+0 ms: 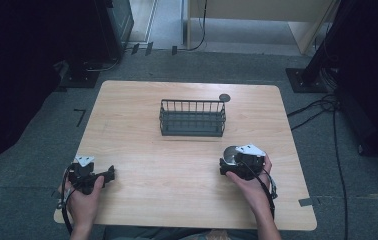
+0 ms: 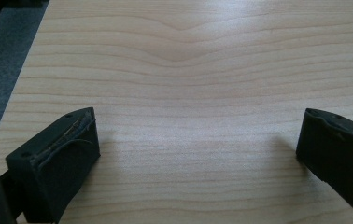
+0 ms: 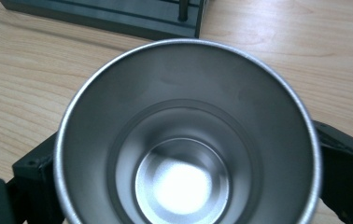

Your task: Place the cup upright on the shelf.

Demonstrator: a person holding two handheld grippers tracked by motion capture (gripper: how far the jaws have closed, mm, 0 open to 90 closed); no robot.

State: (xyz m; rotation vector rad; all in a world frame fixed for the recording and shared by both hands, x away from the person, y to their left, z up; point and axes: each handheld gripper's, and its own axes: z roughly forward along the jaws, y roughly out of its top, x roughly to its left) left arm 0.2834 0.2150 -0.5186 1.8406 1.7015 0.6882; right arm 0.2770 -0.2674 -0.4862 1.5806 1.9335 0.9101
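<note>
Wooden and pale, the table (image 1: pixel 187 195) has rounded corners and stands on grey carpet, with dark equipment and cables on the floor around it. Toward its far side, about midway across, sits a dark wire basket (image 1: pixel 192 118), rectangular, with upright bars along its walls; a small dark round disc (image 1: pixel 224 97) shows just beyond its far right corner, whether on a stalk or lying flat cannot be told. Nearer the person, the two hands come in from the bottom edge, well apart from each other. The right hand (image 1: pixel 251 180) holds the right gripper (image 1: pixel 237 161) at the near right part of the table, near the basket's right end but apart from it. Between its two black jaws stands a shiny steel cup (image 3: pixel 188 154), mouth open toward the camera in the right gripper view, its bright round bottom visible inside; the jaws press against the cup's sides left and right, clamped on it. Behind the cup in that view lies the basket's dark base. The left hand (image 1: pixel 84 197) holds the left gripper (image 1: pixel 106 175) at the near left corner of the table, close to the edge. In the left gripper view its jaws stand wide apart over bare wood grain, nothing between them.
</note>
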